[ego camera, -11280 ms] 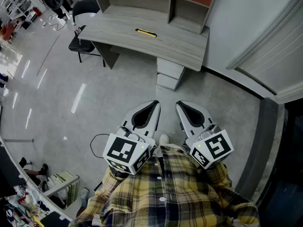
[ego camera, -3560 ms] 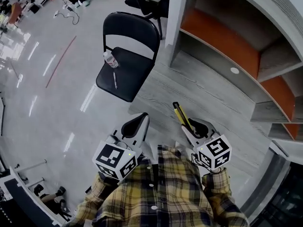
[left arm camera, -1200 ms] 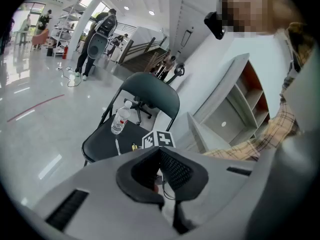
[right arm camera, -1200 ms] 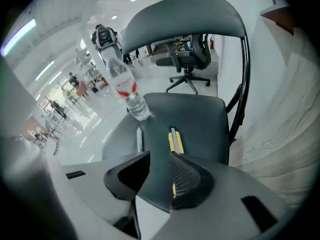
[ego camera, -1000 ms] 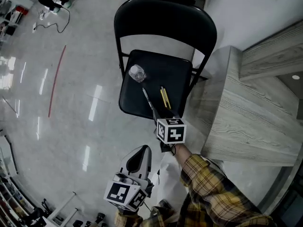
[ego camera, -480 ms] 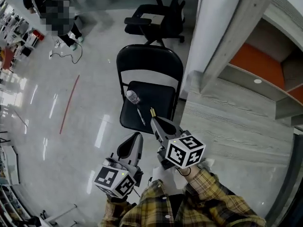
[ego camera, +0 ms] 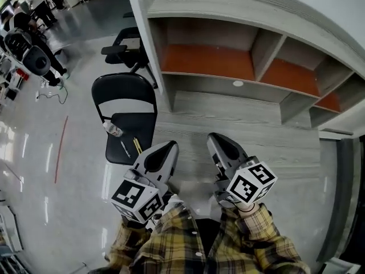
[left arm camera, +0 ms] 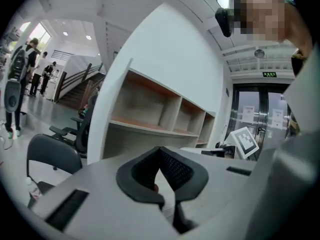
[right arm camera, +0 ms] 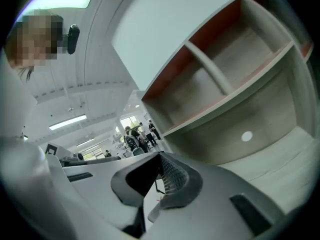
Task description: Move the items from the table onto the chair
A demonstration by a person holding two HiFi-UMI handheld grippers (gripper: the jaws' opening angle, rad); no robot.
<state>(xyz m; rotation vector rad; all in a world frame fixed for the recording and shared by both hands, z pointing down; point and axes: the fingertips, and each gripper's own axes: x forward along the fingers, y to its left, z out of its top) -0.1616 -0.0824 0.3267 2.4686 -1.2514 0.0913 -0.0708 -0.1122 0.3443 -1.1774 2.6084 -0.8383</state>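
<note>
The black folding chair [ego camera: 126, 99] stands left of the grey wooden table [ego camera: 256, 124]. On its seat lie a clear bottle [ego camera: 113, 130], a dark pen [ego camera: 124, 149] and a yellow-and-black knife [ego camera: 137, 146]. My left gripper [ego camera: 170, 146] is shut and empty, held near my body just right of the chair. My right gripper [ego camera: 212, 137] is shut too, with nothing in it, over the table's front edge. In the left gripper view the shut left gripper [left arm camera: 160, 150] points at the shelves, the chair [left arm camera: 50, 154] at lower left. In the right gripper view, the right gripper [right arm camera: 160, 157] is shut.
A hutch of open shelves [ego camera: 228, 61] with orange backs stands on the table's far side. A black office chair [ego camera: 128, 41] is behind the folding chair. People [ego camera: 28, 21] stand far off at the upper left on the glossy floor [ego camera: 51, 170].
A second ago my right gripper reached over the chair seat beside the yellow knife. It has pulled back to my body and shut, and the head view has swung to the table.
</note>
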